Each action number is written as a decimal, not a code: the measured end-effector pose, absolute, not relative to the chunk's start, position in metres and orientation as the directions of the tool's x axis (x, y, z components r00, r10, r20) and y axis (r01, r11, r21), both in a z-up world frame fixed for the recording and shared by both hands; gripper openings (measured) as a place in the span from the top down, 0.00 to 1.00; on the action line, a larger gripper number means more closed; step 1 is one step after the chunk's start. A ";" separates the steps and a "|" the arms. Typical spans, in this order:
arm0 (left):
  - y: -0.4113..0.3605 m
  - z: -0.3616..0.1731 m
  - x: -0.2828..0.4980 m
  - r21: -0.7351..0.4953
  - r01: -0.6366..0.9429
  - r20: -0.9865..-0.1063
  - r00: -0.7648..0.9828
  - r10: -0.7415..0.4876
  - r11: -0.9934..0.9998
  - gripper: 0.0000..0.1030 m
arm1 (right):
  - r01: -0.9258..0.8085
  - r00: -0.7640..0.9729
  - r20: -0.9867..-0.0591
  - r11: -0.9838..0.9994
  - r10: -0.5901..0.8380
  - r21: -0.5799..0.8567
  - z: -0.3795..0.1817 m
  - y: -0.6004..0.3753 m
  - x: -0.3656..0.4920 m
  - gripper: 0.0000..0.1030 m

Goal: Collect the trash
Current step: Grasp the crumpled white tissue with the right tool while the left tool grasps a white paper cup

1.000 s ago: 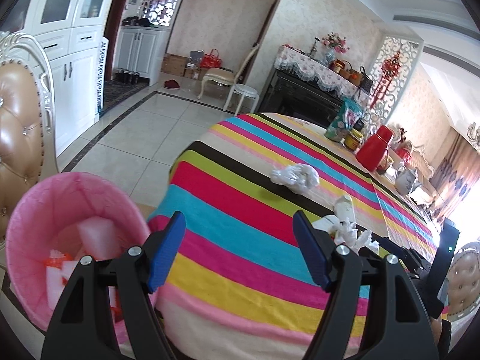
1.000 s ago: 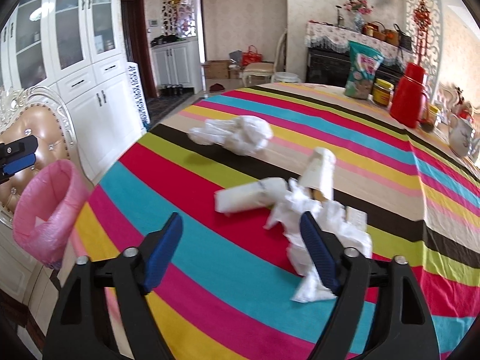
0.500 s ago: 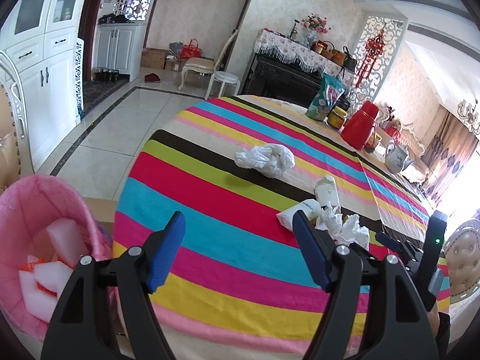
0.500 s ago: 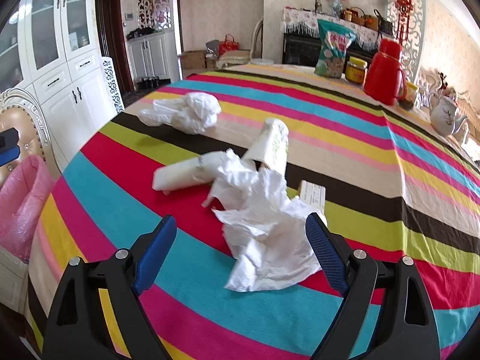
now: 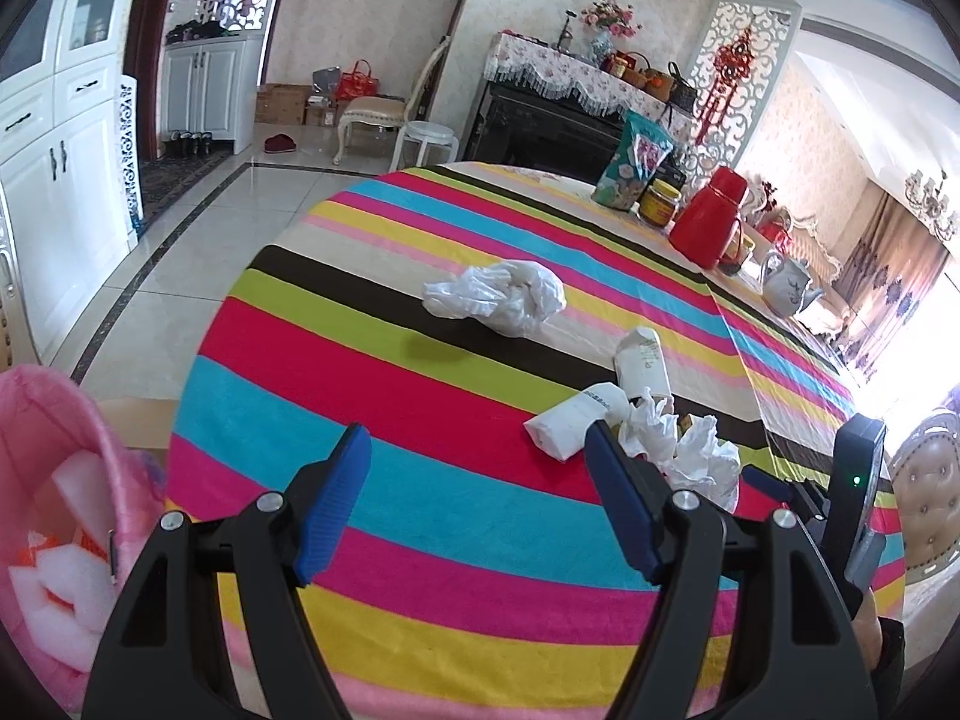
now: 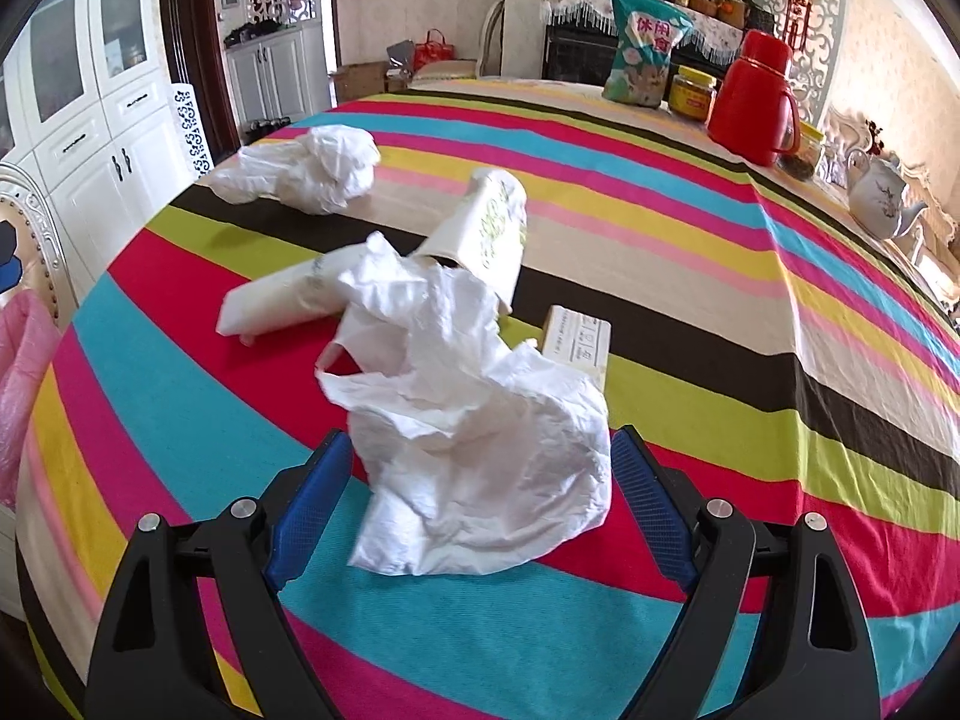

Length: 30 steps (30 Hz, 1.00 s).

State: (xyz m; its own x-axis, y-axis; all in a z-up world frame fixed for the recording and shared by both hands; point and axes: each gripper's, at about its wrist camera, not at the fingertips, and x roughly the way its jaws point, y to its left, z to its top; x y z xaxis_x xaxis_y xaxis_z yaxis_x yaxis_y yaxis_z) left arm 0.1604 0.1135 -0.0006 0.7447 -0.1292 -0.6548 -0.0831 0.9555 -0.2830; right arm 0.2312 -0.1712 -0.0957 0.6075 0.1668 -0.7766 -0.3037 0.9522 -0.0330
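A crumpled white tissue (image 6: pixel 474 420) lies on the striped tablecloth (image 6: pixel 690 276), between the open jaws of my right gripper (image 6: pixel 480 495). Behind it lie a flattened paper cup (image 6: pixel 489 234), a squashed white wrapper (image 6: pixel 282 300), a small carton (image 6: pixel 579 339) and a crumpled plastic bag (image 6: pixel 312 171). My left gripper (image 5: pixel 480 501) is open and empty above the table's near edge. The pink-lined trash bin (image 5: pixel 54 534) with white scraps in it is at lower left. The tissue (image 5: pixel 690 450), cup (image 5: pixel 642 360) and bag (image 5: pixel 498 297) also show in the left wrist view.
A red thermos (image 6: pixel 756 99), a snack bag (image 6: pixel 645 54), a yellow jar (image 6: pixel 693 93) and a white teapot (image 6: pixel 882 198) stand along the table's far side. White cabinets (image 5: pixel 54 168) line the left wall. A padded chair (image 5: pixel 927 492) stands at the right.
My right gripper has moved forward until the crumpled tissue sits between its jaws. My left gripper has swung right, away from the pink bin and over the table.
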 end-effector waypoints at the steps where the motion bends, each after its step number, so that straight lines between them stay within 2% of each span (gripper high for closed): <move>1: 0.112 -0.001 0.162 -0.281 -0.079 -0.656 0.743 -0.131 0.956 0.31 | -0.301 0.605 -0.780 0.953 0.163 -0.034 -0.097 -0.172 0.232 0.20; 3: 0.106 -0.005 0.171 -0.276 -0.063 -0.661 0.737 -0.141 0.959 0.31 | -0.300 0.595 -0.788 0.953 0.161 -0.032 -0.100 -0.173 0.234 0.28; 7: 0.096 -0.013 0.187 -0.266 -0.032 -0.670 0.724 -0.161 0.964 0.31 | -0.305 0.581 -0.798 0.952 0.158 -0.033 -0.105 -0.173 0.236 0.34; 10: 0.087 -0.020 0.200 -0.256 -0.006 -0.680 0.711 -0.176 0.967 0.31 | -0.307 0.571 -0.805 0.951 0.163 -0.026 -0.108 -0.174 0.236 0.42; 18: 0.069 -0.039 0.228 -0.222 0.052 -0.709 0.677 -0.198 0.974 0.31 | -0.299 0.566 -0.800 0.954 0.199 0.025 -0.102 -0.185 0.238 0.69; 21: 0.060 -0.046 0.239 -0.198 0.083 -0.721 0.662 -0.203 0.977 0.32 | -0.298 0.572 -0.794 0.954 0.206 0.034 -0.098 -0.189 0.238 0.74; 28: 0.036 -0.062 0.261 -0.134 0.185 -0.749 0.625 -0.221 0.974 0.32 | -0.290 0.594 -0.775 0.956 0.218 0.046 -0.083 -0.199 0.238 0.78; 30: 0.027 -0.066 0.268 -0.108 0.236 -0.757 0.610 -0.234 0.966 0.36 | -0.289 0.599 -0.770 0.956 0.221 0.050 -0.080 -0.200 0.237 0.78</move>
State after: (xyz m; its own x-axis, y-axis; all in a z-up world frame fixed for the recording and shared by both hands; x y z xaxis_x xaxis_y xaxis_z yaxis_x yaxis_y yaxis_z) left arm 0.2681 0.0270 -0.0659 0.6099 -0.2337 -0.7572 0.2358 0.9658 -0.1082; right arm 0.2375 -0.2004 -0.0803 0.5988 0.2214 -0.7697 -0.2894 0.9559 0.0497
